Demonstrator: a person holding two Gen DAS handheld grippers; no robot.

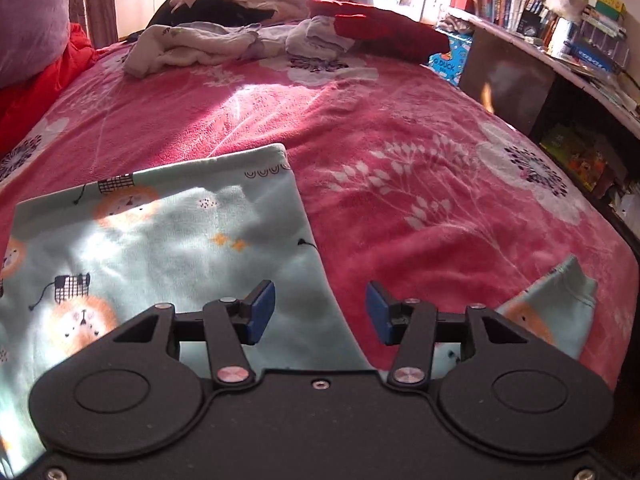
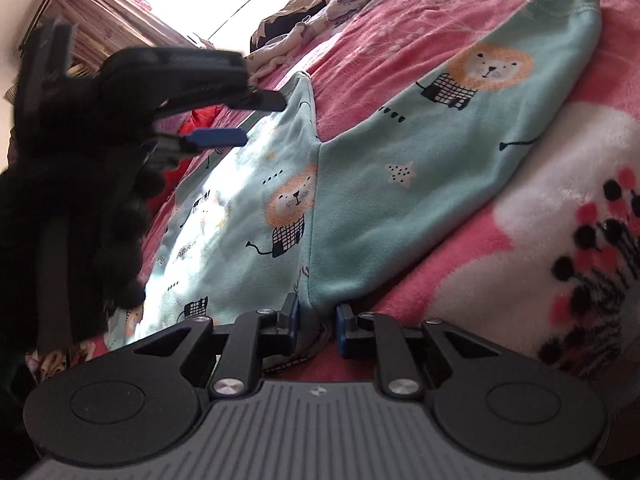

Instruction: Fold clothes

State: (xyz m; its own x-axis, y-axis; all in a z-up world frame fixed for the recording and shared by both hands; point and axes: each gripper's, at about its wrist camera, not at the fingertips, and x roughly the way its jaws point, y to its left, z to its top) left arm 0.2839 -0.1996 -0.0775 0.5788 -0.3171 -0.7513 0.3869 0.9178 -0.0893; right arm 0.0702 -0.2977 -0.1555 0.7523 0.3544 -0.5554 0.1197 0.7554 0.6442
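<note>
A mint-green top with a lion print [image 1: 160, 240] lies flat on the pink flowered blanket [image 1: 400, 140]. Its sleeve [image 2: 500, 80] stretches out to one side over the blanket. My left gripper [image 1: 320, 312] hovers open over the top's right edge with nothing between its blue pads. In the right wrist view the left gripper [image 2: 248, 120] hangs above the far part of the top [image 2: 360, 200], held by a hand in a black fuzzy sleeve [image 2: 80, 200]. My right gripper [image 2: 318, 320] sits low at the near seam where sleeve meets body, its jaws narrow with a bunch of that fabric pinched between them.
A heap of loose clothes [image 1: 200, 44] and a red item [image 1: 380, 28] lie at the bed's far end. A purple pillow [image 1: 28, 12] sits far left. A dark shelf unit with books [image 1: 560, 32] runs along the bed's right side.
</note>
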